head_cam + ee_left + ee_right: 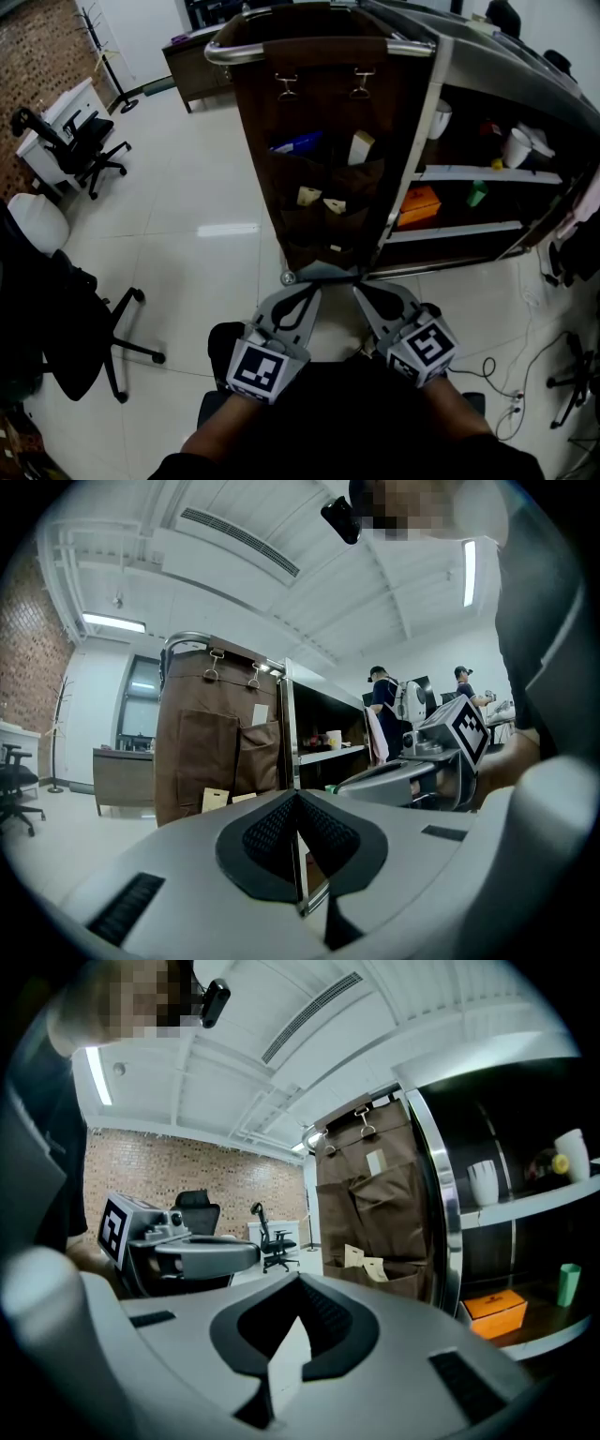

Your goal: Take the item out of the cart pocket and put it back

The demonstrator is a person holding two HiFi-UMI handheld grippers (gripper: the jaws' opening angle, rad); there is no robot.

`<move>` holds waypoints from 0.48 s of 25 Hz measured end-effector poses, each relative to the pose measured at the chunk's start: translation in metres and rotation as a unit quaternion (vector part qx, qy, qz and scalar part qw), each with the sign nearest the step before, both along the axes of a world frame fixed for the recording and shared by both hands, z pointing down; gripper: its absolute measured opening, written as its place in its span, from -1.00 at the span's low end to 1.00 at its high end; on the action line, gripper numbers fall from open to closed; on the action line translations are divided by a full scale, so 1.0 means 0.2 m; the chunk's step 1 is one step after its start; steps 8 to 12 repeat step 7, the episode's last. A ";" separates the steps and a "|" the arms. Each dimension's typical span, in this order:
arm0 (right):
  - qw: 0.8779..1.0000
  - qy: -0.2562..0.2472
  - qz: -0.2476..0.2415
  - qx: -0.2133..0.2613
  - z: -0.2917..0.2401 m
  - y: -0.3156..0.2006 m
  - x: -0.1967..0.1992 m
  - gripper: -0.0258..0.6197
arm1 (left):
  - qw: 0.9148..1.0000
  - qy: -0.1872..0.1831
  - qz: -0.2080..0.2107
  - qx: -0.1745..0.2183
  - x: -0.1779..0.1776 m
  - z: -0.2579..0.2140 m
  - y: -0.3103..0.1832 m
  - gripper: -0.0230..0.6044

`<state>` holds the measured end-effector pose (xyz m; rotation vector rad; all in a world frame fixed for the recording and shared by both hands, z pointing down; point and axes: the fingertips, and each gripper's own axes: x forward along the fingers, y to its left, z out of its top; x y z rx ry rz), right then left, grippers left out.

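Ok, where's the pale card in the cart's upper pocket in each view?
Head view: card upper centre, in the upper right pocket of the brown organizer.
Left gripper view: card left of centre, sticking up from a pocket beside the cart's frame.
Right gripper view: card right of centre, high on the organizer.
Shared landmark: the two metal clips at the organizer's top edge, above the card in all three.

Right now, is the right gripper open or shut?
Shut and empty: the right gripper shows its jaws meeting at the tips, nothing between them.
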<state>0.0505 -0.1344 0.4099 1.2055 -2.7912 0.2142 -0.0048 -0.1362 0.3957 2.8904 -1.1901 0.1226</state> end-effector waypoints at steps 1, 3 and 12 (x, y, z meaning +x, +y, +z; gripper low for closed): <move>1.000 0.000 0.000 0.000 0.00 0.00 0.00 -0.90 | 1.000 -0.001 0.000 0.001 0.00 0.00 0.00 -0.93; 1.000 -0.001 -0.001 0.000 0.00 0.00 0.00 -0.90 | 1.000 -0.002 0.000 0.002 0.00 0.00 0.00 -0.93; 1.000 -0.002 0.000 0.000 0.00 0.00 0.00 -0.90 | 1.000 -0.003 0.000 0.002 0.00 0.00 0.00 -0.93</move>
